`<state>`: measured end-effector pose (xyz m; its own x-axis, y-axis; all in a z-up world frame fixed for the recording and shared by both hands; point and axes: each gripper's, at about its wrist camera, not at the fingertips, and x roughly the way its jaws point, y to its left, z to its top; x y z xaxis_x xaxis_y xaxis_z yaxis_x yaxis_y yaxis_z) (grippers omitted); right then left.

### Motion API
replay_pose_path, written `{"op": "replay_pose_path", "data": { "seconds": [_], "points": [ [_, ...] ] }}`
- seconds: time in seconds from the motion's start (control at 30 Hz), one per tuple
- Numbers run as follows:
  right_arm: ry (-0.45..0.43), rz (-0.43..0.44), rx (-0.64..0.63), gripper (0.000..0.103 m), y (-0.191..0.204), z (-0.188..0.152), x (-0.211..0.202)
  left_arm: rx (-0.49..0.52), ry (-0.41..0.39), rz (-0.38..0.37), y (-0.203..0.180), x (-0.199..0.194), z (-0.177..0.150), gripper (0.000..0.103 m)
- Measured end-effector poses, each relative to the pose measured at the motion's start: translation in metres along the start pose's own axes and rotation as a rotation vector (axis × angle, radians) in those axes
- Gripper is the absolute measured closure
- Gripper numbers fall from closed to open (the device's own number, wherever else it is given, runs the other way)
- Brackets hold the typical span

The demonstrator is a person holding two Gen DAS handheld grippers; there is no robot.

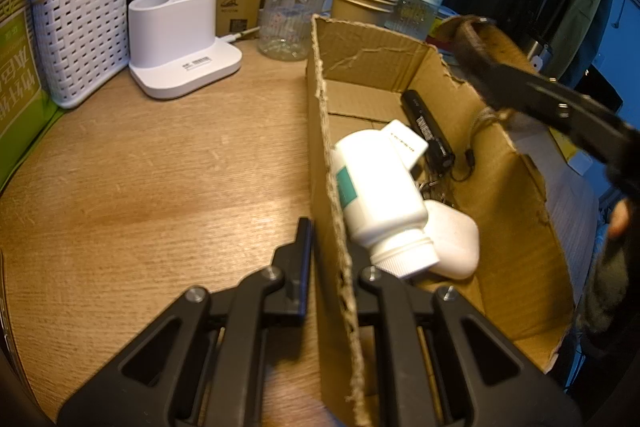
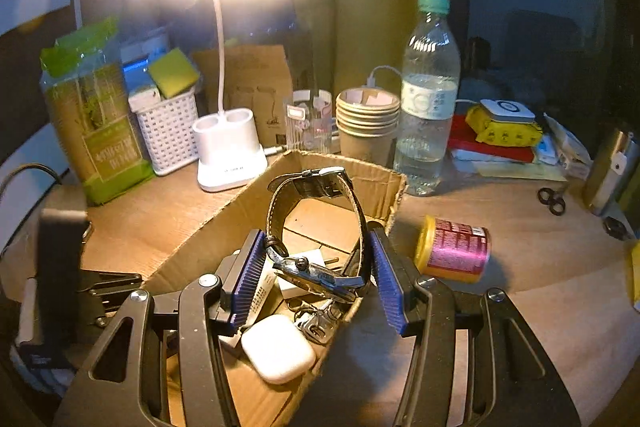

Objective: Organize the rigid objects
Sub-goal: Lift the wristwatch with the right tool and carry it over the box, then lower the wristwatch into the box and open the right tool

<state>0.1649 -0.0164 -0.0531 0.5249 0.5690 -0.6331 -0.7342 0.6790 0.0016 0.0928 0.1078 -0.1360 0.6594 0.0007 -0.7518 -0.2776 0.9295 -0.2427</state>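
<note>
Black linkage arms of the left gripper [image 1: 330,251] fill the bottom of the left wrist view. Its two fingers are closed on the torn near wall of an open brown cardboard box [image 1: 332,155], one finger outside on the wooden desk [image 1: 160,167], the other inside the box.

Inside the box lie a white plastic bottle with a teal label [image 1: 380,195], tipped on its side just beyond the inner finger, a white rounded earbud case [image 1: 456,243] touching the bottle's cap end, a small white rectangular block [image 1: 406,143], and a long black cylindrical device [image 1: 426,125] along the far side.

In the right wrist view, the right gripper [image 2: 318,267], with blue ribbed pads [image 2: 248,279], is clamped on a wristwatch with a dark leather strap and a silver case [image 2: 320,223]. The strap stands as an upright loop between the pads, with the watch face low, nearest the camera. Watch and gripper hang directly above the box, over the earbud case and a bunch of metal keys [image 2: 316,319].

On the desk to the right of the box lies a small pink and gold tin can [image 2: 454,249] on its side. Behind the box stand a clear plastic water bottle with a green cap [image 2: 428,99], a stack of brown paper cups [image 2: 366,123], and a lit white desk lamp [image 2: 230,151].
</note>
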Motion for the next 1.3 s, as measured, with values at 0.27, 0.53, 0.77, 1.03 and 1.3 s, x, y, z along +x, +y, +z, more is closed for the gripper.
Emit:
{"op": "replay_pose_path", "data": {
  "seconds": [0.27,0.53,0.77,1.03,1.3],
  "points": [
    [0.046,0.007,-0.023,0.048,0.005,0.003,0.023,0.0,0.0,0.0,0.0,0.0,0.0,0.093],
    [0.105,-0.006,-0.05,0.048,0.015,-0.006,0.035,0.0,0.0,0.0,0.0,0.0,0.0,0.093],
    [0.143,-0.039,-0.076,0.048,0.02,-0.015,0.04,0.001,-0.001,0.001,0.0,0.0,0.0,0.093],
    [0.182,-0.078,-0.125,0.047,0.03,-0.017,0.042,0.0,-0.001,0.0,-0.001,0.0,0.0,0.093],
    [0.204,-0.072,-0.134,0.046,0.032,-0.019,0.042,0.001,-0.001,0.001,0.0,0.0,0.0,0.093]
  ]
}}
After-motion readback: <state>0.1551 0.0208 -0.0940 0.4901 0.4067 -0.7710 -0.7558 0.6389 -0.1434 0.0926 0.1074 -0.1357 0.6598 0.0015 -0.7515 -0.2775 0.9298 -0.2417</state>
